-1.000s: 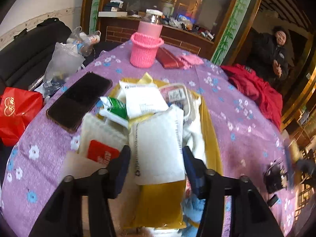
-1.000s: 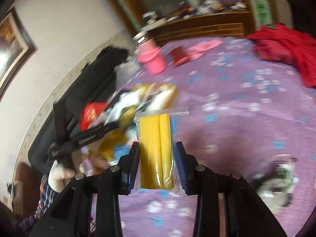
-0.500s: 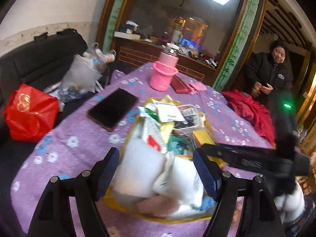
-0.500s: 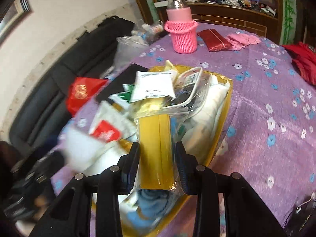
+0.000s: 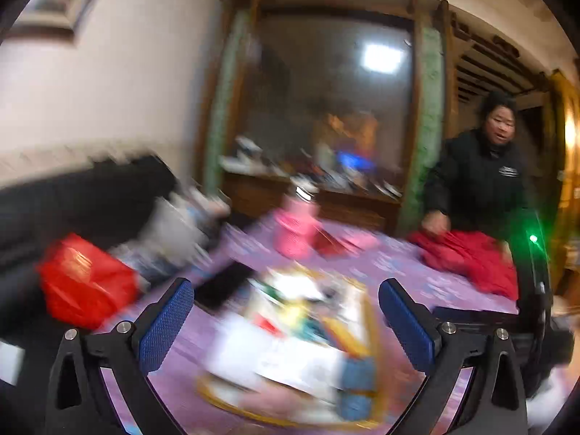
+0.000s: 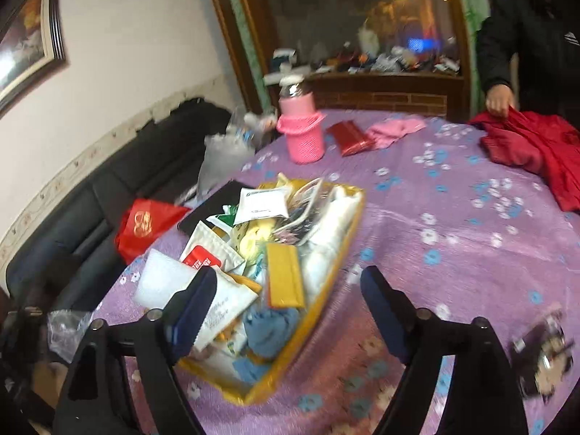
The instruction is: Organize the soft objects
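One yellow tray (image 6: 348, 232) sits on the purple flowered tablecloth (image 6: 453, 224), heaped with soft packets — among them one yellow packet in a clear sleeve (image 6: 284, 275), one white pouch with a red label (image 6: 203, 257), one white printed envelope (image 6: 262, 204) and one blue cloth (image 6: 270, 328) at the near end; the rest of the heap is too tangled to count. Beyond it stand one pink knitted bottle holder (image 6: 302, 134), one dark red pouch (image 6: 349, 137), one pink cloth (image 6: 393, 128) and one red garment (image 6: 536, 148) at the far right edge, where a person's hand (image 6: 498, 101) rests on it. One red bag (image 6: 145, 224) lies off the table's left edge on the black sofa (image 6: 119, 188). The cloth to the right of the tray is bare and open, with a small dark object (image 6: 542, 355) near the right rim. The right gripper (image 6: 286, 311) is opening, nothing between its jaws; the yellow packet lies in the tray just ahead of them, nearer the left finger. The left gripper (image 5: 286, 322) is opening to its widest, empty, with the blurred tray (image 5: 373, 319) ahead between its blue pads (image 5: 165, 326).
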Demonstrator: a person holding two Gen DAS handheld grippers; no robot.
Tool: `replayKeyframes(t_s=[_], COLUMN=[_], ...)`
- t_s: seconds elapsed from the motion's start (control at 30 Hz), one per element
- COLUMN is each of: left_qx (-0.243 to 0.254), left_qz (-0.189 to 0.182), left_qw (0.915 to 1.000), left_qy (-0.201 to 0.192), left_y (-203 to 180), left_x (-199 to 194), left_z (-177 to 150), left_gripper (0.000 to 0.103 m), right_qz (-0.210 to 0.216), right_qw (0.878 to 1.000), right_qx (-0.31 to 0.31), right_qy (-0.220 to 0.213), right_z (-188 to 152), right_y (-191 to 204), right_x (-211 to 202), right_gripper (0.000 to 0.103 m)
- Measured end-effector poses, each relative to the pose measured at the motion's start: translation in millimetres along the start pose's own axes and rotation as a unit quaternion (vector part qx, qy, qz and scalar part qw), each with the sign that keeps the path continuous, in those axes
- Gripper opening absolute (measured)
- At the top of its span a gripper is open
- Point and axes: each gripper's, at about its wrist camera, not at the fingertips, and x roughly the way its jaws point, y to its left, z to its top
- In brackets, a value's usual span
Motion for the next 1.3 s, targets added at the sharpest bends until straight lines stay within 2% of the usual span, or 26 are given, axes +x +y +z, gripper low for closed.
replayKeyframes(t_s=[0.03,0.07,0.13,0.23,0.53,0.9,1.3], left_qx=[-0.002,-0.001,0.008,0.010,0.034,0.044,0.042], left_qz=[-0.006,0.008,0.032,0.033,0.064,0.068,0.044], left_qw=[0.9995,0.9990,0.9982,0.9975,0.9941,0.9919,0.9916], left_qy=[0.030,0.045,0.051,0.062,0.080,0.098,0.114], left_y=[-4.1,-8.8,-18.2,-29.3,-59.3,-67.1,-63.2], left_x=[8.5,13.7,16.5,15.6,5.9,7.0,12.8], left_z=[-1.6,-4.5,-8.9,-13.2,-23.2,-30.3,-37.0], left_gripper=[0.103,0.103,0.103,0.103,0.103,0.103,0.103], right_qz=[-0.009,-0.019,-0.043,-0.068,-0.070,-0.079,-0.102], right_qw=[1.000,1.000,0.999,0.998,0.996,0.994,0.990], right_qx=[0.001,0.000,-0.007,-0.016,-0.044,-0.074,-0.088], right_qy=[-0.005,-0.006,-0.006,0.004,0.025,0.023,0.033], right_z=[-5.3,-9.5,-20.5,-38.4,-64.4,-71.6,-74.2], right_y=[-2.5,-3.7,-6.4,-8.1,-1.2,13.9,19.0], right_x=[-6.5,-10.7,-17.3,-21.6,-24.6,-26.9,-15.1], right_gripper=[0.086,0.086,0.086,0.086,0.086,0.086,0.087])
